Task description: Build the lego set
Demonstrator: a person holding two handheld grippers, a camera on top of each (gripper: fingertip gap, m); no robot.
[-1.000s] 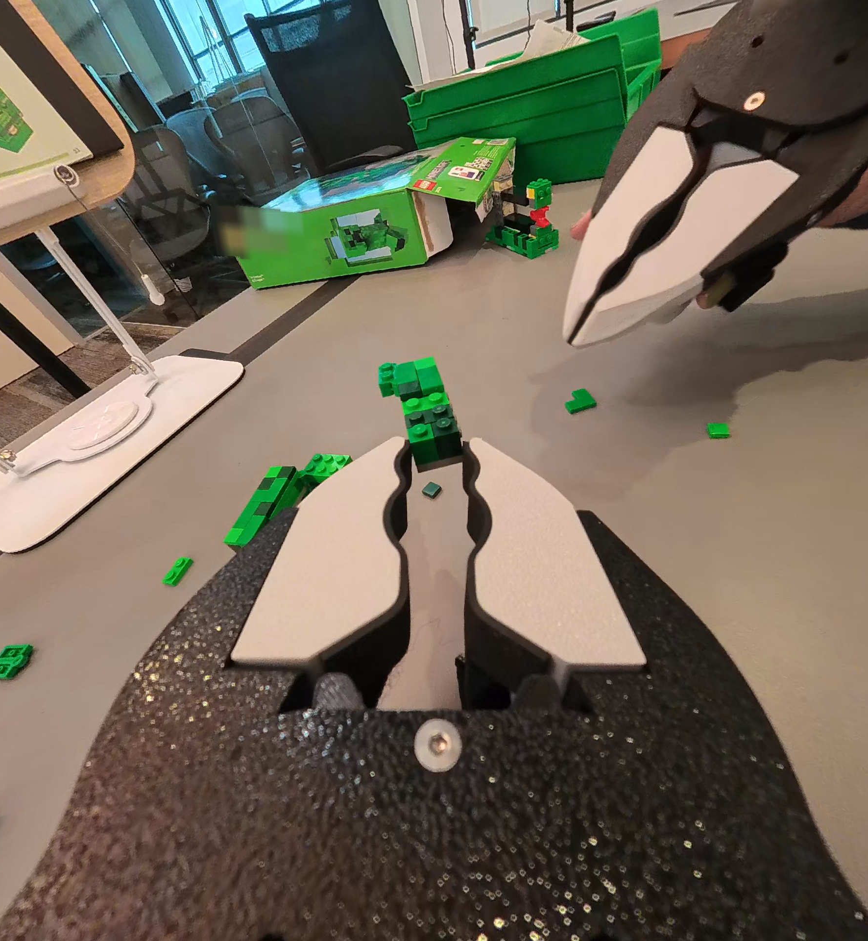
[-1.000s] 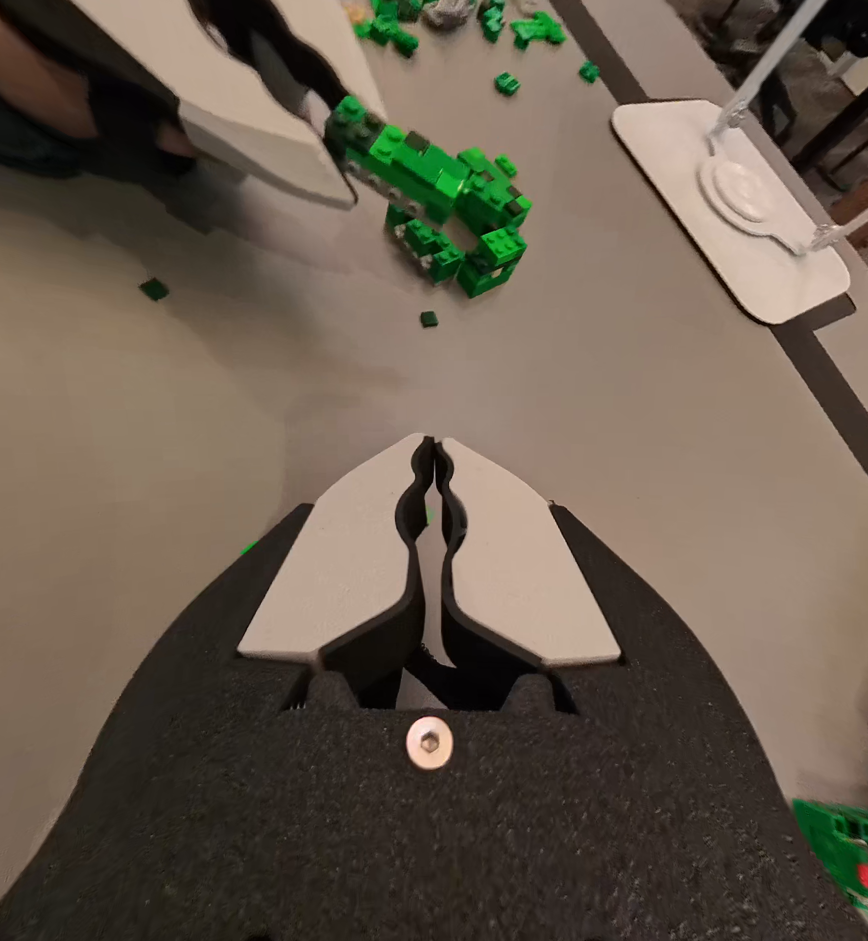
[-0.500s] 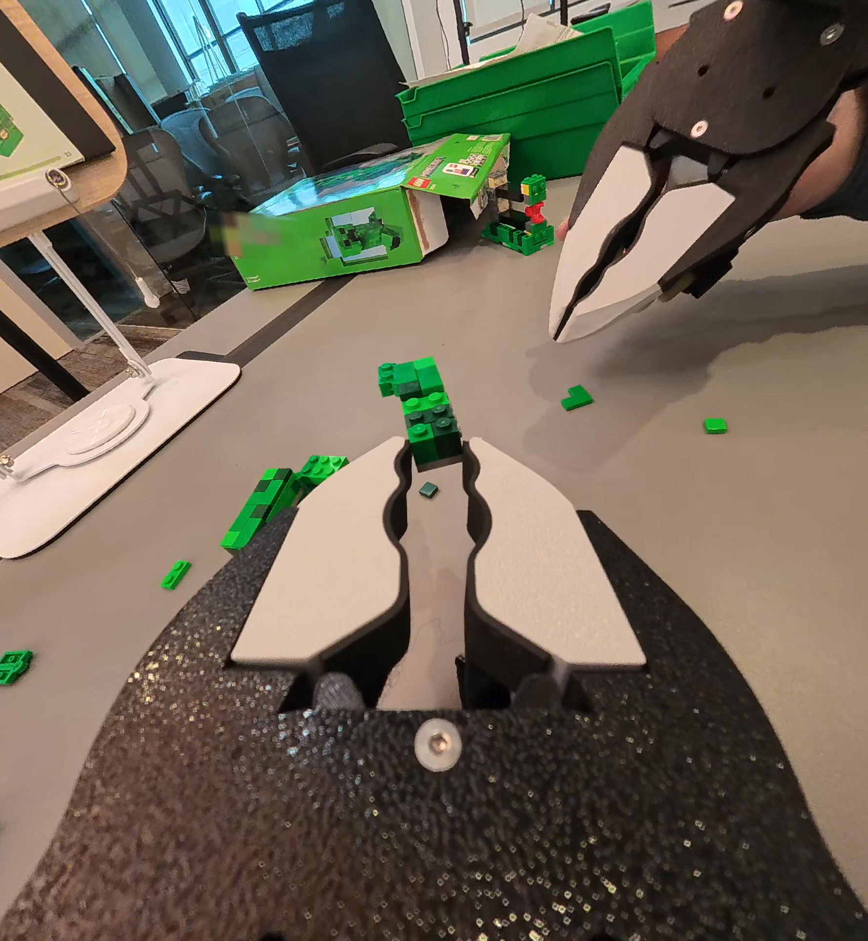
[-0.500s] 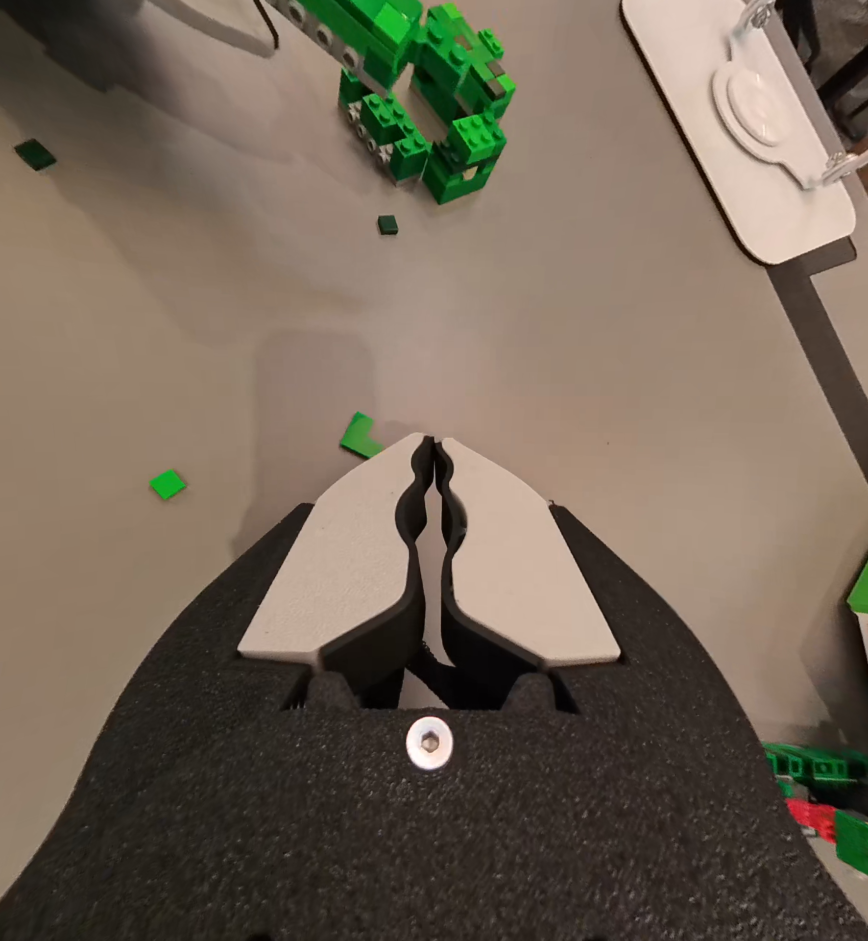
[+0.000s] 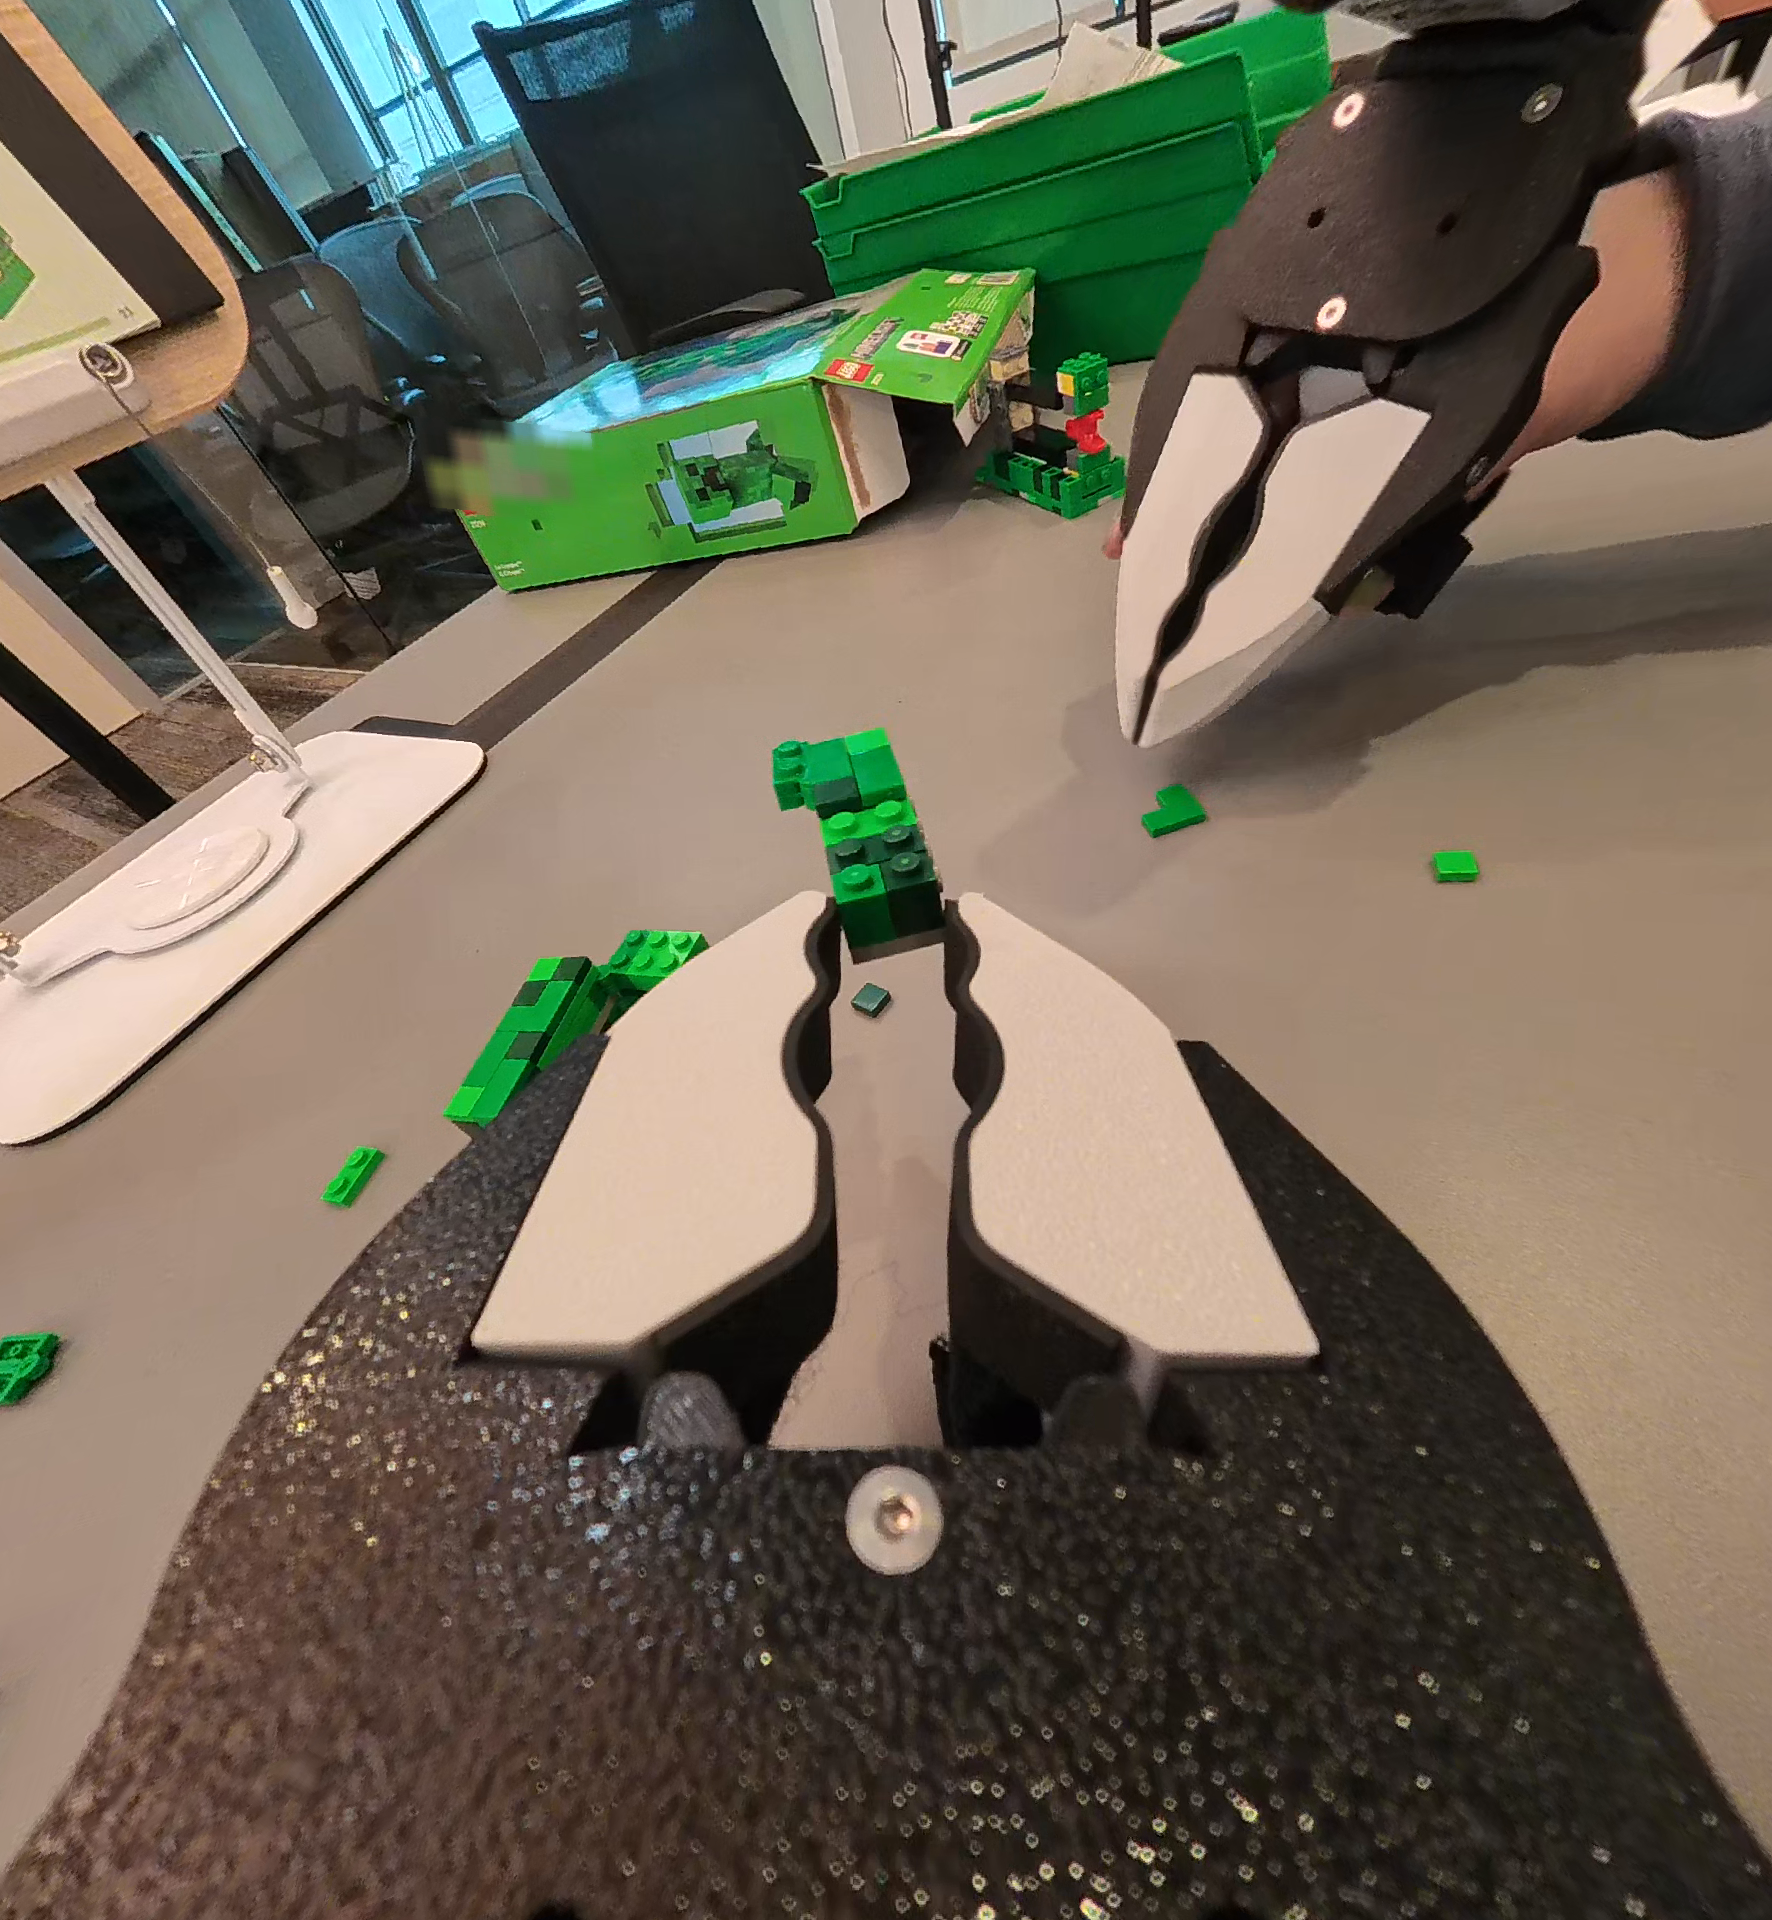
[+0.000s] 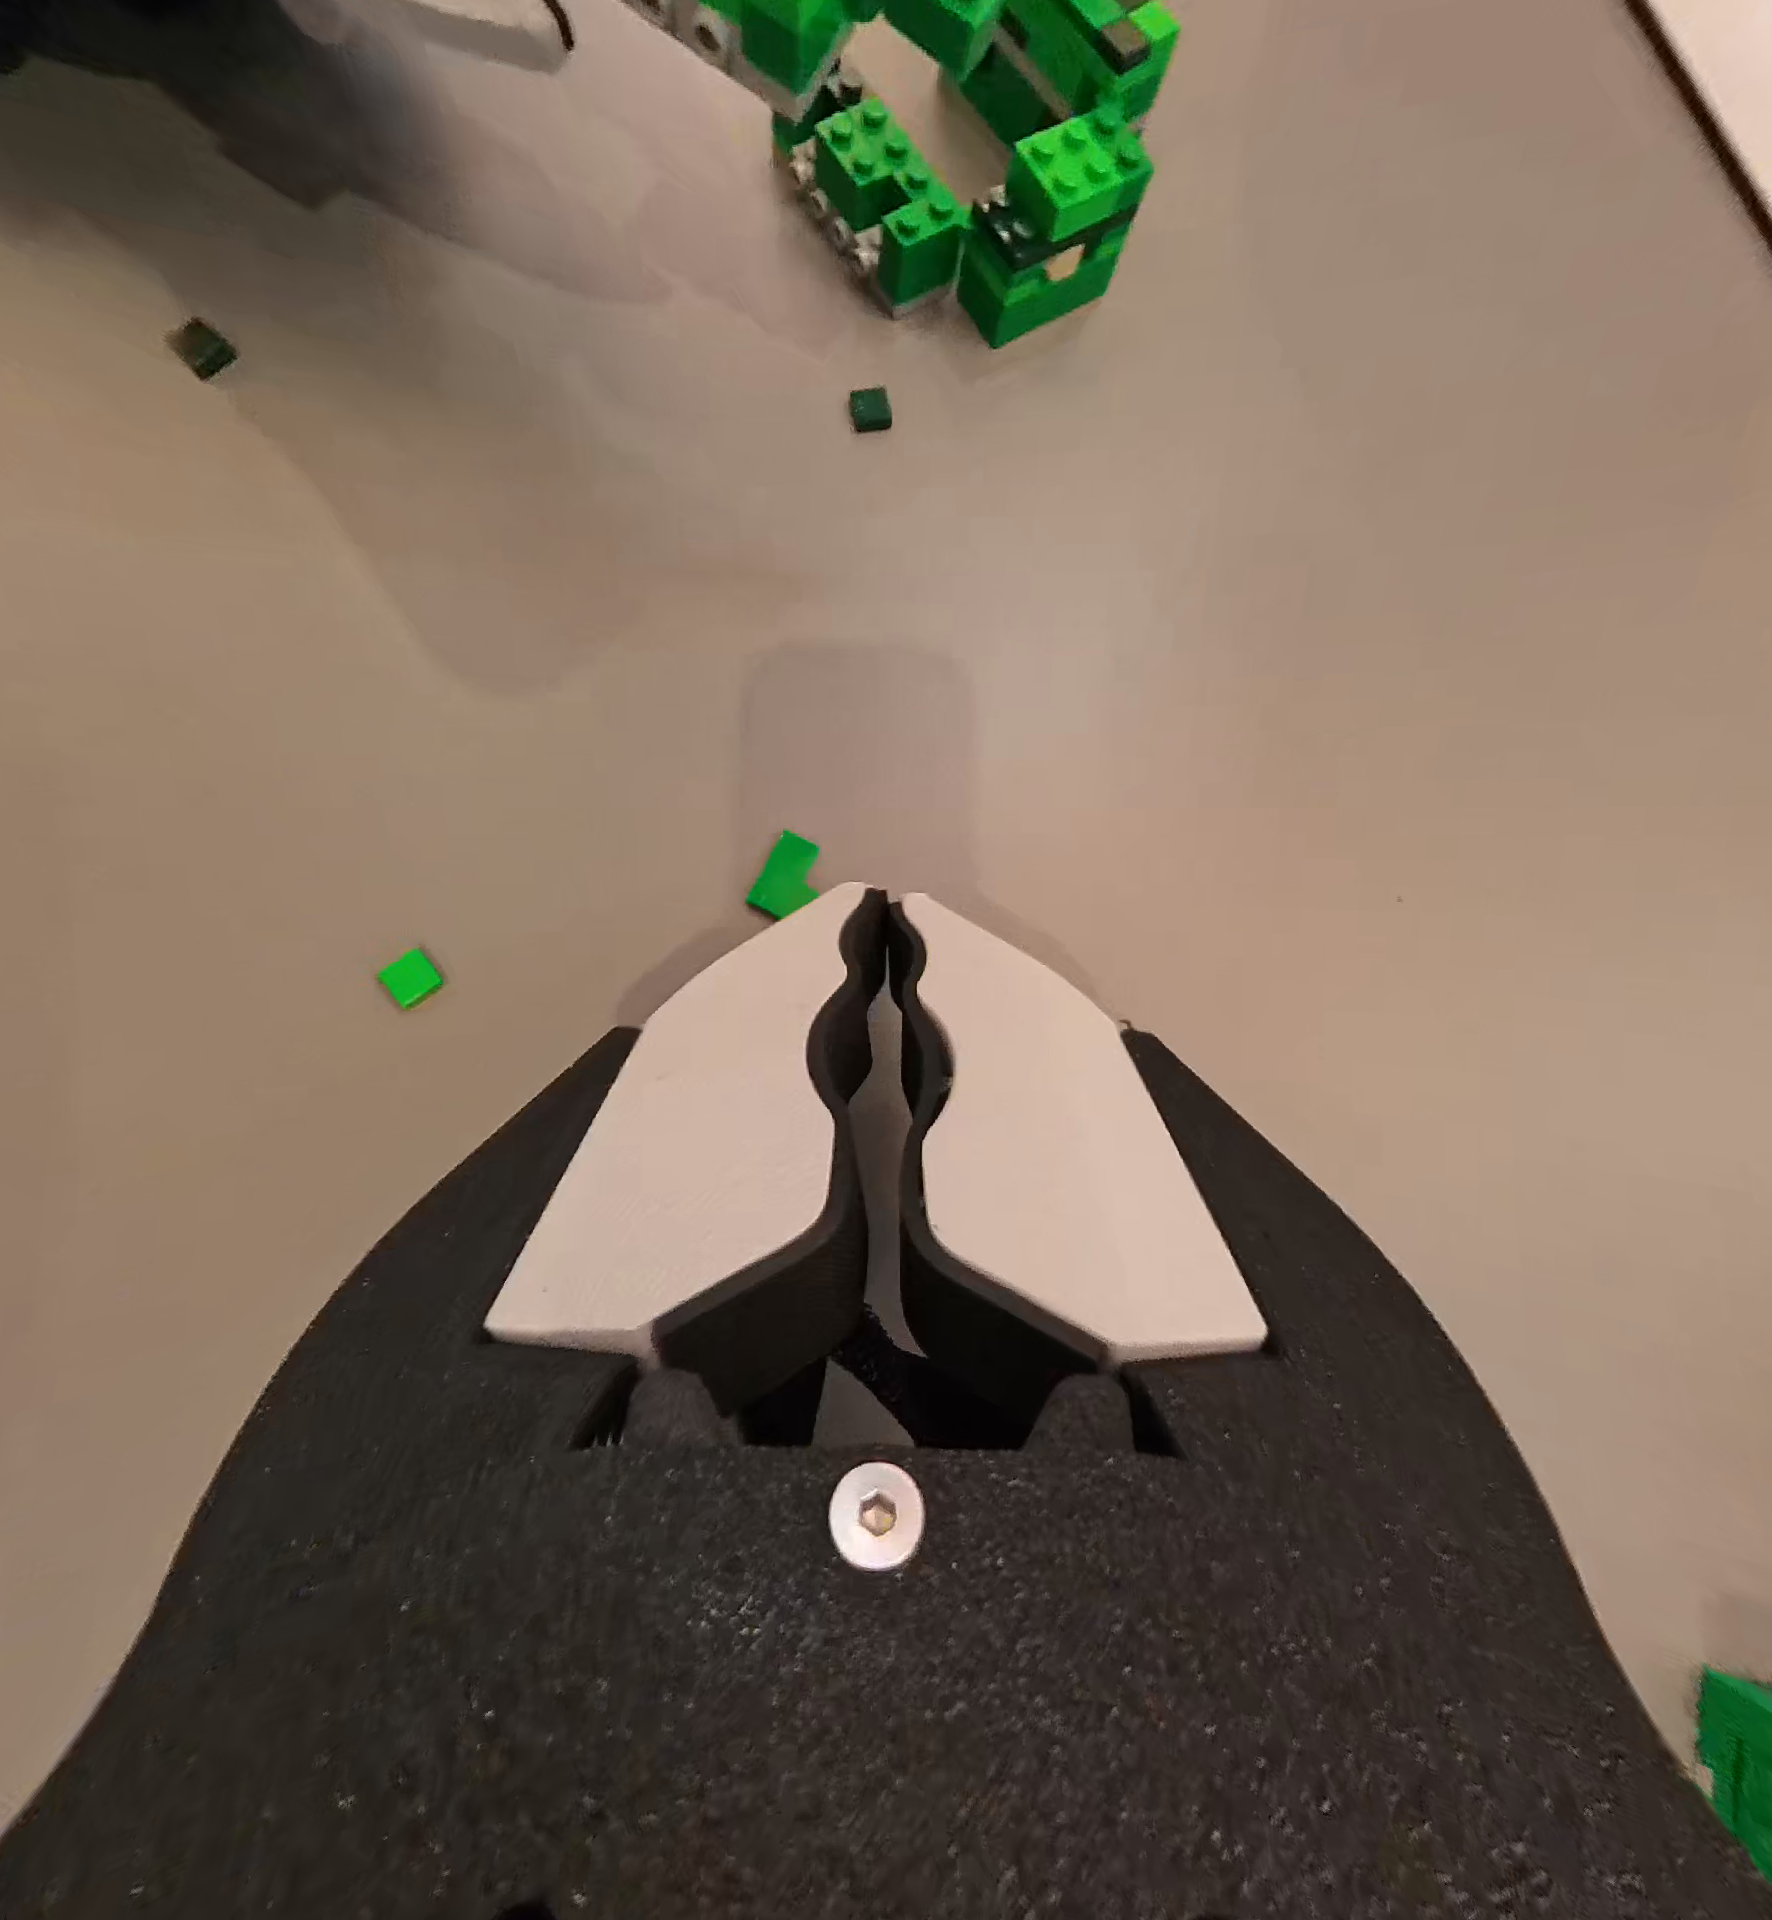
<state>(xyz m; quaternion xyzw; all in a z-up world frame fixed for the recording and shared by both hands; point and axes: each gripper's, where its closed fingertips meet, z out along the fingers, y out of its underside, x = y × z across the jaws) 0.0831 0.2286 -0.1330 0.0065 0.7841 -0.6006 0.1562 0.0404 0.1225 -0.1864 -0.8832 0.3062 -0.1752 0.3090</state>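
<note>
Now we hold two grippers over a grey table (image 5: 1484, 1091) scattered with green bricks. Our left gripper (image 5: 890, 914) has its fingers set narrowly apart and closed on the near end of a green lego assembly (image 5: 866, 842), gripping its dark green lower block at the fingertips; the assembly stretches away from us toward the far side, lighter bricks at its far end. From the right wrist view the same assembly (image 6: 975, 177) shows as a ring-like frame of green bricks at the far edge of the picture.

Our right gripper (image 5: 1144, 717) hangs at the far right with its tips pointed down at the table, the fingers pressed together with only a thin seam between them and nothing held. Just beside its tips lies an L-shaped green plate (image 5: 1175, 810), and a small bright green tile (image 5: 1455, 865) sits farther right. A small dark green tile (image 5: 869, 1000) lies on the table between the left fingers, apart from them.

Left of the left gripper we see a second green brick cluster (image 5: 560, 1023) and a loose plate (image 5: 352, 1174). A white stand base (image 5: 134, 935) sits at the left, and a green lego box (image 5: 695, 468), a small built model (image 5: 1058, 447) and stacked green trays (image 5: 1048, 229) line the far side.
</note>
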